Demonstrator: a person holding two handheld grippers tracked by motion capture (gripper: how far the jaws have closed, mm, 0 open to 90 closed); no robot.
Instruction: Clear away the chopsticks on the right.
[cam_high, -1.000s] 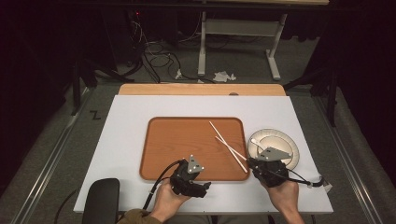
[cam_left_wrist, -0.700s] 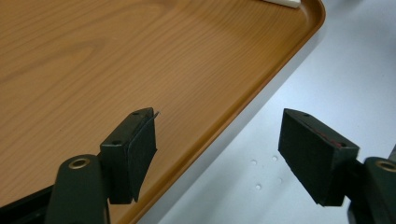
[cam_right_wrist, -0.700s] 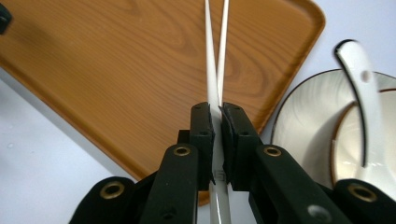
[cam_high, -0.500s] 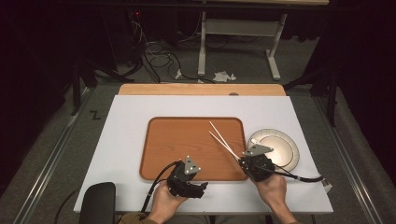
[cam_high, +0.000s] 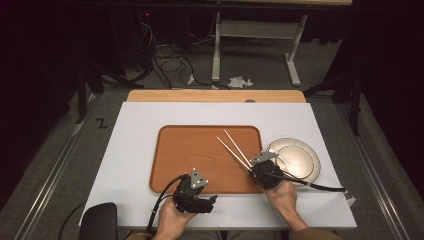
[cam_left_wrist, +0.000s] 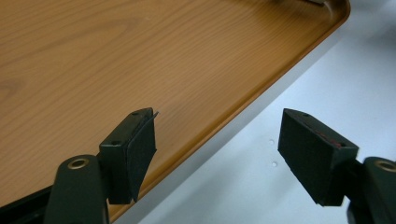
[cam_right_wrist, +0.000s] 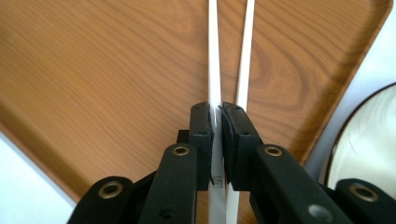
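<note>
Right hand-held gripper (cam_right_wrist: 217, 126) pinches two white chopsticks (cam_high: 234, 149) tight, holding them over the brown tray (cam_high: 200, 137), beside the round plate (cam_high: 300, 160). Left hand-held gripper (cam_left_wrist: 217, 149) sits wide apart, holding nothing, at the tray's near edge. I think the chopsticks are picked up but not set down yet.

A rectangular table (cam_high: 135, 150) with a white top and a light wooden strip along its far edge carries two things directly. A brown wood-grain rectangular tray (cam_high: 200, 150) with rounded corners lies near the middle. Just beside the tray's right edge sits a round, pale metallic plate (cam_high: 300, 160), close to the table's right side.
</note>
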